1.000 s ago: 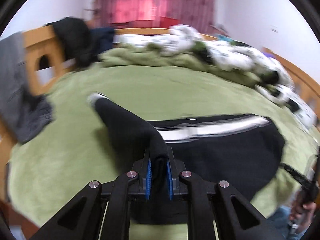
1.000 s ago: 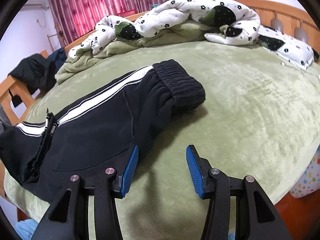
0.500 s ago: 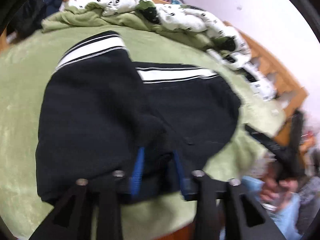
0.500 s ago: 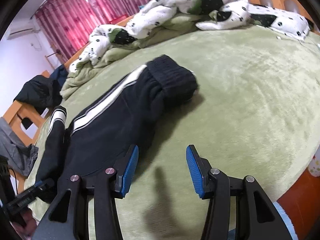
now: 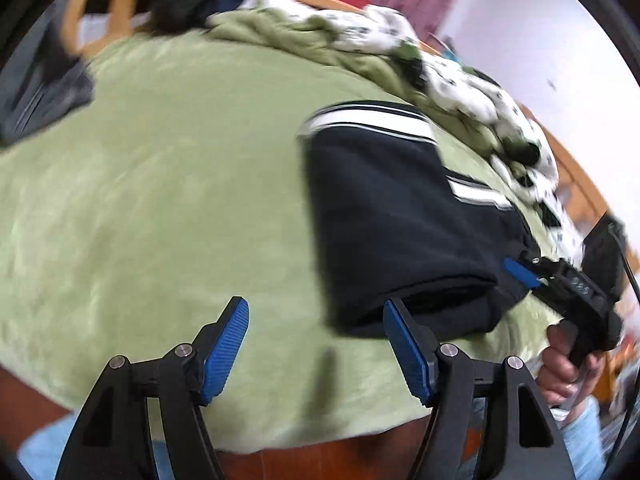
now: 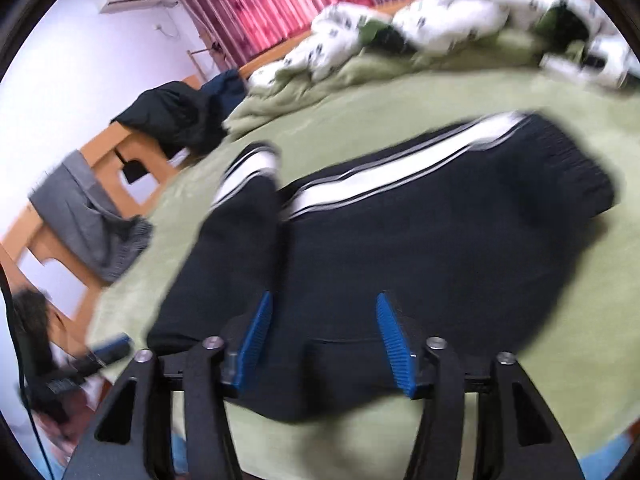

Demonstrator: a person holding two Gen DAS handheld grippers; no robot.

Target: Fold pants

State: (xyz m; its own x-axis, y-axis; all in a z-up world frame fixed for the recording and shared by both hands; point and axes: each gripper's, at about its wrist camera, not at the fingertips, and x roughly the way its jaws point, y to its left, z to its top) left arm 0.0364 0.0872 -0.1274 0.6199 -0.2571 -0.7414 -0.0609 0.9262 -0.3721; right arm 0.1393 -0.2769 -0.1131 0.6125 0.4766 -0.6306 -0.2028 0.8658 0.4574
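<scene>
Black pants (image 5: 392,216) with white side stripes lie folded over on the green bed cover, the leg end laid across the upper part. My left gripper (image 5: 316,344) is open and empty, just left of the pants' near edge. My right gripper (image 6: 320,332) is open, low over the pants (image 6: 440,232) near their front edge, with cloth between its blue pads but not pinched. The right gripper also shows in the left wrist view (image 5: 560,280) at the pants' right edge. The left gripper's blue tip shows in the right wrist view (image 6: 108,346) at the lower left.
A green bed cover (image 5: 160,200) spreads to the wooden bed edge (image 5: 320,456). A white spotted duvet (image 6: 440,20) is heaped at the far side. Dark clothes (image 6: 176,120) and grey clothes (image 6: 88,216) hang on the wooden footboard.
My left gripper let go of the pant leg after carrying it over the upper part, and opened and drew back left. My right gripper moved in over the pants.
</scene>
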